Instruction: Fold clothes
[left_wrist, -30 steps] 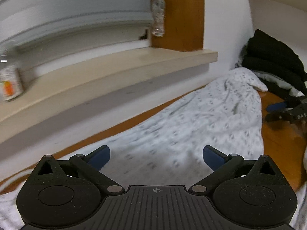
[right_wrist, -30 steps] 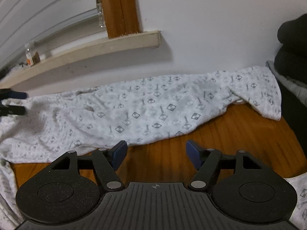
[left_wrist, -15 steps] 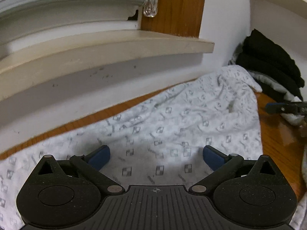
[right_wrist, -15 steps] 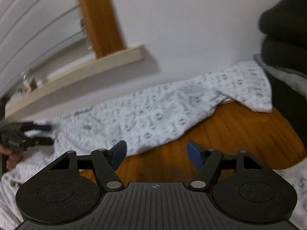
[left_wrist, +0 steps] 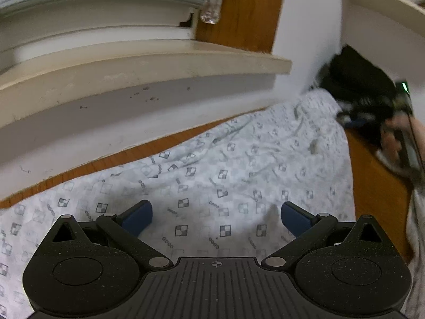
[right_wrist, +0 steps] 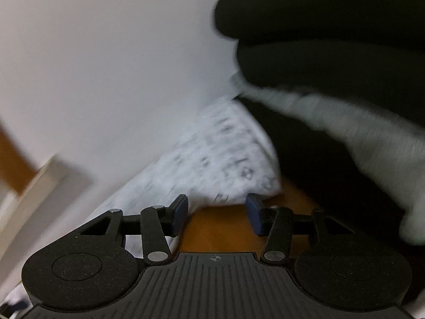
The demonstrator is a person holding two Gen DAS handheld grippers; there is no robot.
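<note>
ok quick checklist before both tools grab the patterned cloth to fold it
1. Left tool open: ok, fingers spread wide.
2. Left tool over the patterned cloth: ok; contact cannot tell.
3. Right tool open: ok, nothing between the fingers.
4. Right tool at the cloth's corner: ok, the edge lies just past its fingertips.
5. Black clothes pile clear of that corner: cannot tell, view blurred.
6. Cloth lying flat: not ok, wrinkled.

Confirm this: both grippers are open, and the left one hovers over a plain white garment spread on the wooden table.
Not plain. The left wrist view shows the white garment printed with small checkered squares. Otherwise right: left gripper and right gripper are open, above the wooden table.
</note>
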